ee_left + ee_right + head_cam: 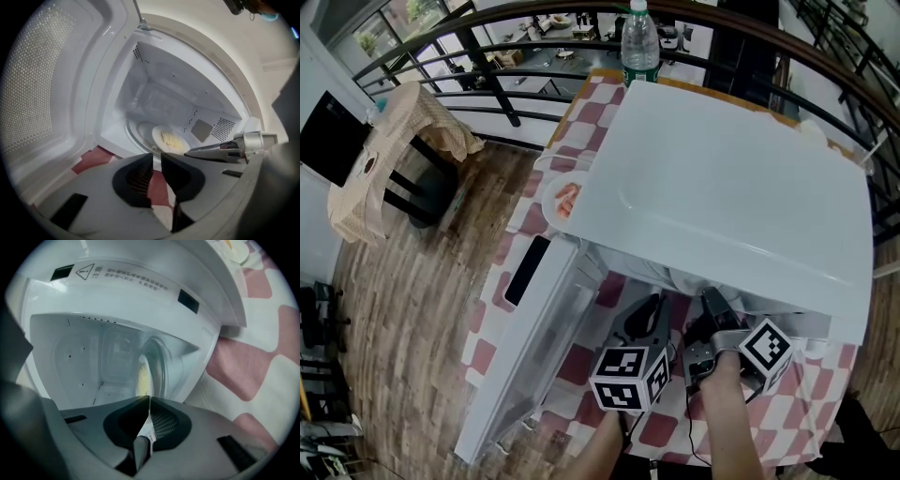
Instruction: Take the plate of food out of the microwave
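Right gripper (149,398) clamped on the plate (142,376) rim. The plate is inside the open microwave (722,187). Left gripper (156,156) is slack with a narrow gap and nothing in it. Warning-triangle label (89,272) on the cavity frame, print unreadable.

The red-and-white checked surface (584,120) is largely taken up by a white microwave (722,187). A water bottle (639,42) is stood upright behind the microwave. A small dish (560,199) of orange food is set just beside its left wall.
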A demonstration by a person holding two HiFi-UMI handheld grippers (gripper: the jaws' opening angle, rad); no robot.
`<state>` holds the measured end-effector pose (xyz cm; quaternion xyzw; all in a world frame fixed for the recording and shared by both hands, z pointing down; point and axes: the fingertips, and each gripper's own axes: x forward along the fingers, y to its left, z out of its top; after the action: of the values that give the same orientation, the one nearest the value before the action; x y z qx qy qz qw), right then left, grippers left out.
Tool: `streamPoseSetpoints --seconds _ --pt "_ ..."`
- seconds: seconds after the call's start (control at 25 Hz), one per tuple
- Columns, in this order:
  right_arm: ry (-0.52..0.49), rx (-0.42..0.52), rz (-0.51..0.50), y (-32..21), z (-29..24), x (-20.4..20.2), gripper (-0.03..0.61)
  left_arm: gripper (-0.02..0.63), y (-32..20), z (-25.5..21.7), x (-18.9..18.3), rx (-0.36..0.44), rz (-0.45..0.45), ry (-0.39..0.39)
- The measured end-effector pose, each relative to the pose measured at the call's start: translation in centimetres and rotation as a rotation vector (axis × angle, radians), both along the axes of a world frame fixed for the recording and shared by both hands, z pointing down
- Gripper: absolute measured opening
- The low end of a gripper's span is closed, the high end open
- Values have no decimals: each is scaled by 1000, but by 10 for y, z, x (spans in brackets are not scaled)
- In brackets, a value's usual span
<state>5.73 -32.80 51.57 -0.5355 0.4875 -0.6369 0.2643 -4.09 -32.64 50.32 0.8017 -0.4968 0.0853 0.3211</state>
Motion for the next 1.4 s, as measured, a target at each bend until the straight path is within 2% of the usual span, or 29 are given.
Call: streamPoseSetpoints --seconds 0.12,0.28,0.6,1.0,1.16,1.4 --pt "24 -4 -15 8 0 1 11 84 3 -3 0 -11 -4 48" --pt "21 4 -21 20 -2 2 11 144 6 -9 1 -19 -17 122" --pt "26 14 -49 41 1 6 11 160 5 -6 5 -91 -63 291" --pt "35 41 -72 58 0 17 12 161 -7 -2 18 -149 -53 364" --pt "41 45 -83 64 -1 21 12 161 -6 1 27 -179 -26 362" --pt "64 43 -123 69 1 23 14 153 -7 5 31 -188 -32 360"
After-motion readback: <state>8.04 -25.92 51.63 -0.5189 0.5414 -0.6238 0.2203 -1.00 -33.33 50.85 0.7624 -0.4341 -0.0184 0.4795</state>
